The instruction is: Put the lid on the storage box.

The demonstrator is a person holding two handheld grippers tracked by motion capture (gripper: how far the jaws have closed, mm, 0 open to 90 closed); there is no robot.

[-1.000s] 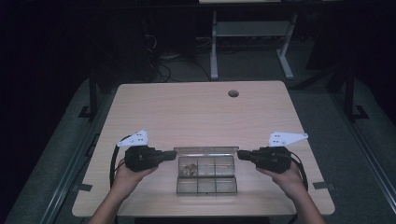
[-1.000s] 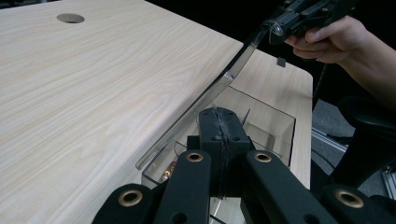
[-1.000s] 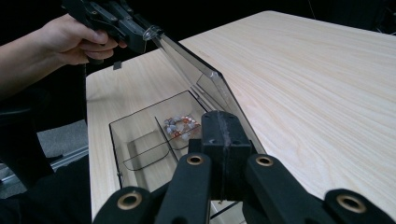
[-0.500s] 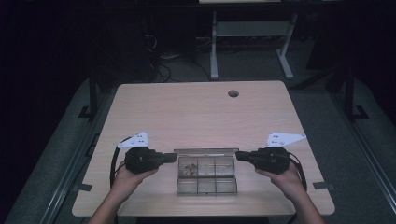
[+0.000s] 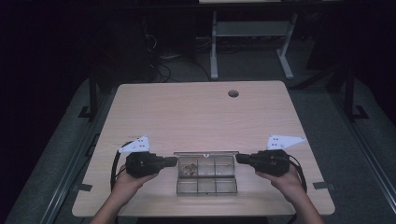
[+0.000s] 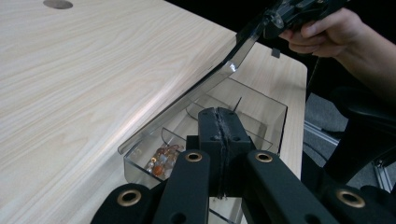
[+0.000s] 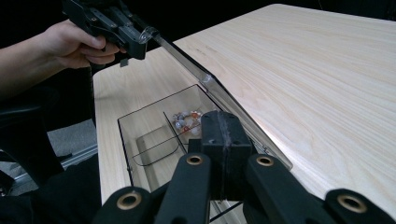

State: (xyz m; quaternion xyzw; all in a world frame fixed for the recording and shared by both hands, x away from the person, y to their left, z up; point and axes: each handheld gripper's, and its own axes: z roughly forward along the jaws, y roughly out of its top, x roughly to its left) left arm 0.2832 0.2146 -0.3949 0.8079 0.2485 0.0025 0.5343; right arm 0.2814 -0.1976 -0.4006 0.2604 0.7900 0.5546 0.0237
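Note:
A clear plastic compartment box [image 5: 206,190] lies at the table's front edge with its lid [image 5: 205,153] raised. Small coloured beads [image 5: 188,170] fill its back left compartment. My left gripper [image 5: 173,161] lies level at the box's left side, jaws shut, tip by the lid's left end. My right gripper [image 5: 239,158] mirrors it at the lid's right end, also shut. In the left gripper view my shut jaws [image 6: 219,126] hover over the beads [image 6: 161,161], beside the lid [image 6: 187,107]. In the right gripper view my shut jaws [image 7: 220,128] sit by the lid [image 7: 224,100] and the beads [image 7: 184,120].
The light wooden table [image 5: 196,116] has a round cable hole [image 5: 233,93] near its far edge. The other box compartments look empty. A desk frame and cables stand on the dark floor beyond the table.

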